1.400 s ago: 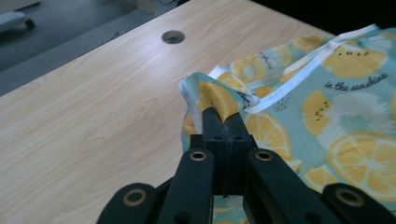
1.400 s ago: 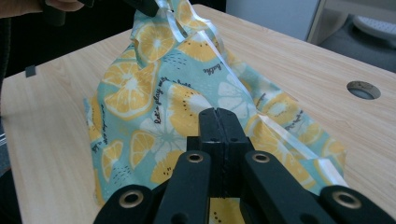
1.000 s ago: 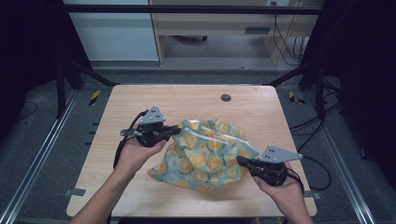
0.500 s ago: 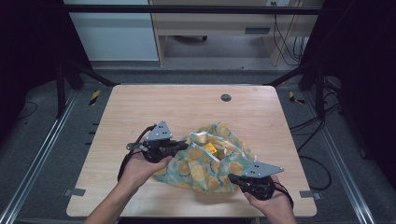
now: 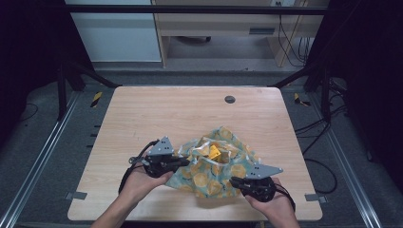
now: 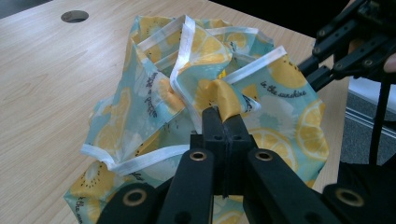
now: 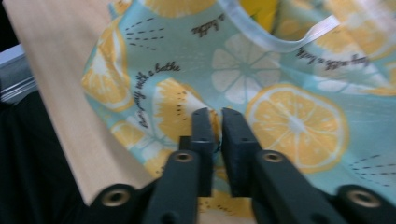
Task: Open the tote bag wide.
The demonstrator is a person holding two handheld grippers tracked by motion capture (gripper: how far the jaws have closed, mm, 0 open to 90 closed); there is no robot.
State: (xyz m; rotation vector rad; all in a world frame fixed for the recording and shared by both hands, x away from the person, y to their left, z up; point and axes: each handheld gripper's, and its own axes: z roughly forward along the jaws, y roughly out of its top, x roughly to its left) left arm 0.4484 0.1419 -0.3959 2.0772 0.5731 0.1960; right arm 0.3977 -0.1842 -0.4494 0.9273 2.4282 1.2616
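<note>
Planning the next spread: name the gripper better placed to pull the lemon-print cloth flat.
Probably left: the left gripper pinches the bunched lemon-print cloth nearer mid-table; the right gripper sits near the table edge.

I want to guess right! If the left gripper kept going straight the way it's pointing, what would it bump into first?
Probably more of the lemon-print cloth it already pinches. The left gripper points into the bunched folds; beyond them sits the right gripper, though depth is hard to judge.

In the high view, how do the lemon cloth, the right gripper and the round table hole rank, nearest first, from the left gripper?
From the left gripper:
1. Lemon cloth, clamped in its jaws.
2. Right gripper, at the cloth's opposite side.
3. Round hole, near the table's far edge.
</note>
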